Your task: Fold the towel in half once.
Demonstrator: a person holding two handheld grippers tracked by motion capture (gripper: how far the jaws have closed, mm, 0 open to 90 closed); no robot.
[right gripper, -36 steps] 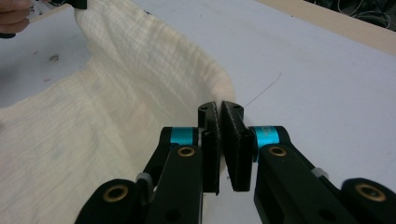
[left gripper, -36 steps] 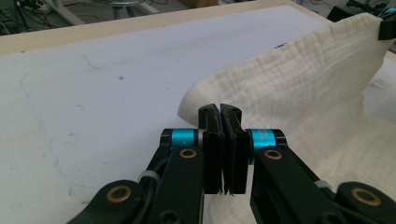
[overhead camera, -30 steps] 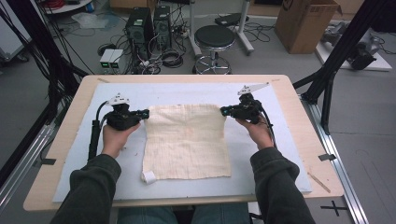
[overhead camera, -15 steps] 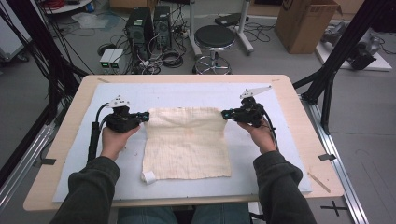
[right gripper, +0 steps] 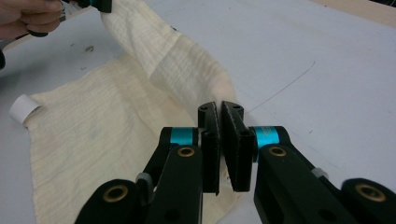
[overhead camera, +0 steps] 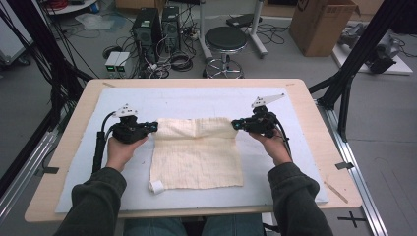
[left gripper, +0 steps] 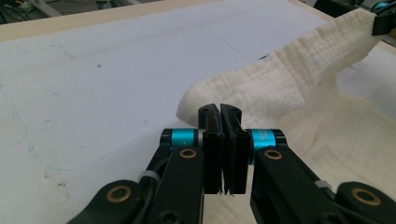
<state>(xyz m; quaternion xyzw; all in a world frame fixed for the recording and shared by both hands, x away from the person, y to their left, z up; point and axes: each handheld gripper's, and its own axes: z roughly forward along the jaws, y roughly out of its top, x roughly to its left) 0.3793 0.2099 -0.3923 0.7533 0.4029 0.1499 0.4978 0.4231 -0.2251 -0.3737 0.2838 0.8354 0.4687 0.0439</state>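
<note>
Nearest the person, two dark grey sleeves enter at the bench's near edge, each hand carrying a pair of black two-jaw tongs with turquoise collars. Between and nearer than the tongs lies a cream, crinkled square cloth (overhead camera: 196,155), its near part flat on the pale blue-white mat (overhead camera: 88,172) that covers the light wooden bench (overhead camera: 64,142); a small rolled white tag (overhead camera: 158,186) sits at the cloth's near-left corner, nearer than the left tongs and just inward of them. Left tongs (overhead camera: 153,127): jaws closed tight on the cloth's far-left corner, which is lifted off the mat; in the left gripper view (left gripper: 220,112) the cloth bunches just beyond the jaw tips. Right tongs (overhead camera: 235,125): jaws closed tight on the cloth's far-right corner, likewise raised; in the right gripper view (right gripper: 219,109) the fabric is pinched between the pads. The far edge of the cloth runs from one pair of tongs to the other, raised above the mat, with a fold drooping near its middle. A thin pale wooden stick (overhead camera: 336,191) lies on the bench nearer than the right tongs and outward of them, off the mat. Beyond the bench, far past both tongs: a black round stool (overhead camera: 225,40), black computer towers (overhead camera: 157,27) with tangled cables, and a brown cardboard box (overhead camera: 322,24) on the grey floor.
</note>
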